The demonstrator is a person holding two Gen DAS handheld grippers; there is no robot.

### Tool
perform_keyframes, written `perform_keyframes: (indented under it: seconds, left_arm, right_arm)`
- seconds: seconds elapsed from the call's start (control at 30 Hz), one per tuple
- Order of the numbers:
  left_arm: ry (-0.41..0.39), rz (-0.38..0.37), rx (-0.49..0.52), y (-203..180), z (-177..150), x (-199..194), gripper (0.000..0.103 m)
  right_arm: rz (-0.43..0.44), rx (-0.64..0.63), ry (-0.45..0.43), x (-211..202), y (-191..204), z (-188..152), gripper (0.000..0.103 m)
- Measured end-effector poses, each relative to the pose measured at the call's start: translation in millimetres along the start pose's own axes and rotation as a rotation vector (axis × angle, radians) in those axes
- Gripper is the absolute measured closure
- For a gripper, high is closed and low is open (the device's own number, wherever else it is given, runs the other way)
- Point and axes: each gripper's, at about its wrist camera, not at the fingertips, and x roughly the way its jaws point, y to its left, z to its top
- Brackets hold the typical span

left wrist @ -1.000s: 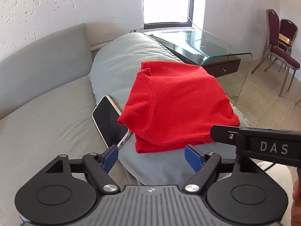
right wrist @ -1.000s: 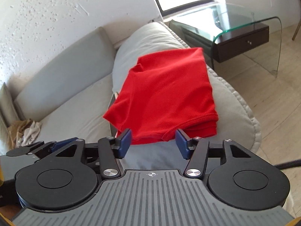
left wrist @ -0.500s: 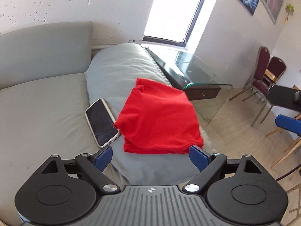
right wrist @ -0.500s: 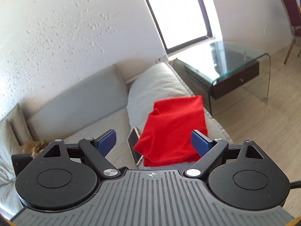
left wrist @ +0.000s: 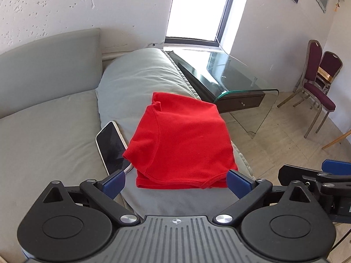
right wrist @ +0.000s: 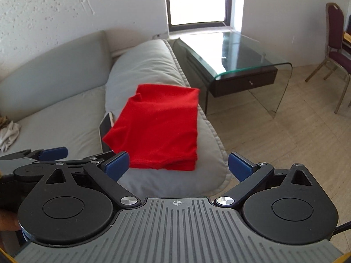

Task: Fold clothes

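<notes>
A red shirt point(left wrist: 182, 140) lies folded into a compact rectangle on the grey sofa armrest point(left wrist: 140, 81); the right wrist view shows the same red shirt point(right wrist: 158, 127) from a little farther back. My left gripper point(left wrist: 176, 185) stands open just short of the shirt's near edge, nothing between its blue pads. My right gripper point(right wrist: 177, 167) is also open and empty, held back from the shirt. The right gripper's blue tip point(left wrist: 335, 166) shows at the right edge of the left wrist view, and the left gripper's tip point(right wrist: 53, 152) shows at the left of the right wrist view.
A phone point(left wrist: 113, 146) lies screen up on the sofa seat against the armrest, partly under the shirt's left corner. A glass side table point(left wrist: 237, 76) with a dark drawer stands beyond the armrest. Two maroon chairs point(left wrist: 318, 83) stand on the tiled floor. Crumpled pale cloth point(right wrist: 8, 133) lies far left.
Both grippers have opened wider and pulled back from the folded shirt, which stays put on the armrest. The right gripper has come back beside the left one.
</notes>
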Motion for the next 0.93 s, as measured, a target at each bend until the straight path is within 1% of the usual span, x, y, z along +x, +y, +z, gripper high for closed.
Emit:
perform_keyframes:
  seconds: [0.07, 0.17, 0.27, 0.5, 0.93]
  left_arm:
    - [-0.006, 0.011, -0.003, -1.2, 1.0, 0.0, 0.003]
    - [0.01, 0.024, -0.023, -1.9, 1.3, 0.7, 0.002]
    - [0.05, 0.022, -0.042, -2.7, 1.4, 2.8, 0.002]
    - [0.087, 0.02, -0.013, -9.4, 2.4, 10.5, 0.002]
    - [0.106, 0.026, 0.033, -16.7, 1.7, 21.6, 0.002]
  right_arm:
    - [-0.001, -0.005, 0.024, 4.5, -3.3, 2.7, 0.004]
    - [-0.002, -0.017, 0.063, 8.5, -6.3, 5.1, 0.004]
    - [-0.008, -0.029, 0.106, 11.9, -7.8, 6.4, 0.004]
    - [-0.041, -0.057, 0.133, 12.7, -7.9, 10.1, 0.004]
    - [-0.05, -0.021, 0.148, 19.3, -13.4, 4.0, 0.004]
